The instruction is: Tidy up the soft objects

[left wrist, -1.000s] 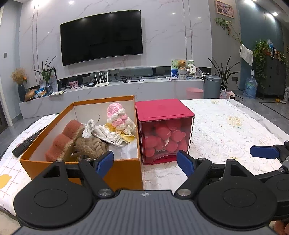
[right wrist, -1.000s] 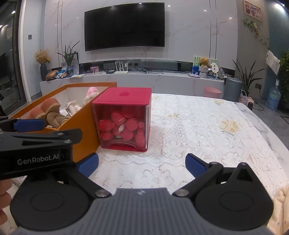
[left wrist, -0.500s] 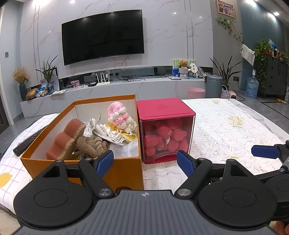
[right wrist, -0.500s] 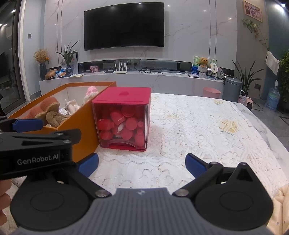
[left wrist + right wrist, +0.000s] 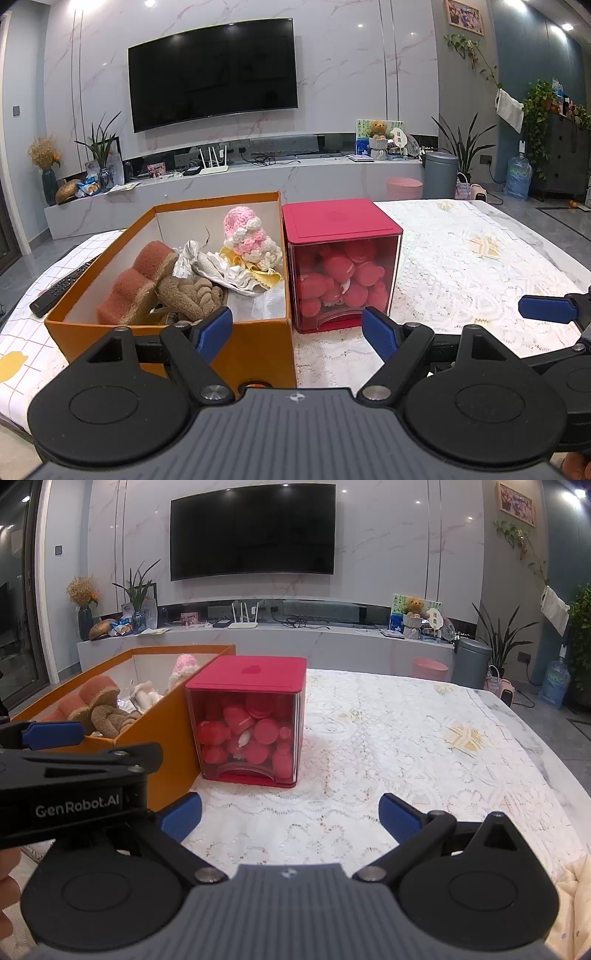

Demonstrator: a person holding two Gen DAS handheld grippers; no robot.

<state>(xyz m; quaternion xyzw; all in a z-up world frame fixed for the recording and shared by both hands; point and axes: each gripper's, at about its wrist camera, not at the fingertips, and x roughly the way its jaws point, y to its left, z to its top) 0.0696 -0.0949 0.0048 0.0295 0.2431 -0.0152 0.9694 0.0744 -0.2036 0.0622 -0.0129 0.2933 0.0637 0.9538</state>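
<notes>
Hovering spread and empty before the orange box (image 5: 255, 343) of soft toys, both tools, left (image 5: 297, 330) and right (image 5: 290, 814), probably next reach for the pink crocheted doll (image 5: 245, 236)

Both cams sit low at the table's near edge, facing fwd toward the TV wall. Left wrist cam looks straight at the orange box (image 5: 173, 347) and red container (image 5: 341, 266), close. Right wrist cam sits further right, sees both at its left; shared: box, container, lace cloth (image 5: 406, 746)
</notes>
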